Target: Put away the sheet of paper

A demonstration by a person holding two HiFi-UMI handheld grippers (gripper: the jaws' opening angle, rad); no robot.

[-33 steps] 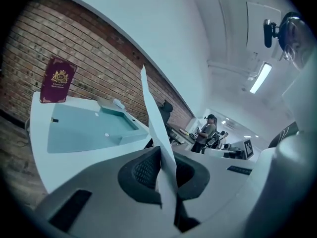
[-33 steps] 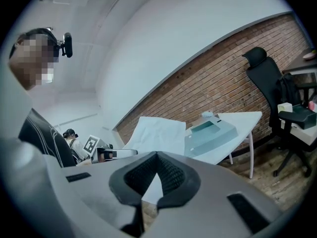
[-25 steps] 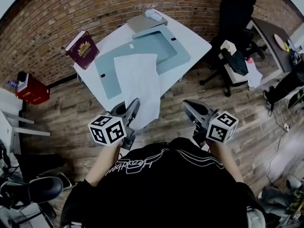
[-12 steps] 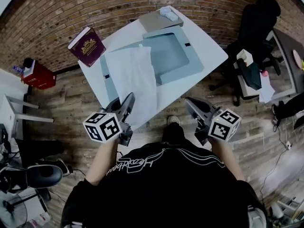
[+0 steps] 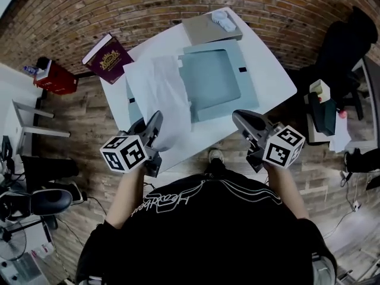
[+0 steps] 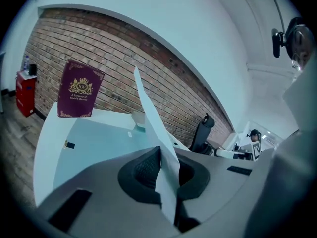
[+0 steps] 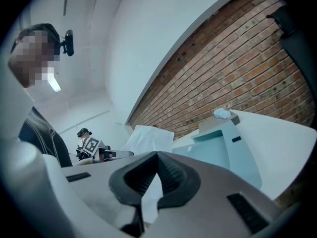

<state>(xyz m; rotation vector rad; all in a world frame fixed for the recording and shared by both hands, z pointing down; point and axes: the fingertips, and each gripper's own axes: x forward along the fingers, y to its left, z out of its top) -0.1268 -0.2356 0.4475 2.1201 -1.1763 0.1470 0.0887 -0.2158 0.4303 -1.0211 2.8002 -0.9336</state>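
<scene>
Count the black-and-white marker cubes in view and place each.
2: one black-and-white marker cube on the left gripper, another on the right gripper. None seems hidden.

Sheet of paper [image 5: 157, 94] over left side of folder [image 5: 214, 79] on table [image 5: 270, 82], book [image 5: 107, 58] at far-left corner.

Head view: the sheet of paper [image 5: 160, 94] covers the left part of the pale blue folder [image 5: 217, 79]. Its near edge is hidden behind the left gripper [image 5: 157, 119]. The book [image 5: 107, 58] has a title too small to read. 1 white lump [image 5: 222, 20] at the far corner of the table [image 5: 270, 85] cannot be identified. Right gripper view: a pale patch shows under the closed pads of the right gripper [image 7: 157, 156]; what it is cannot be told.
</scene>
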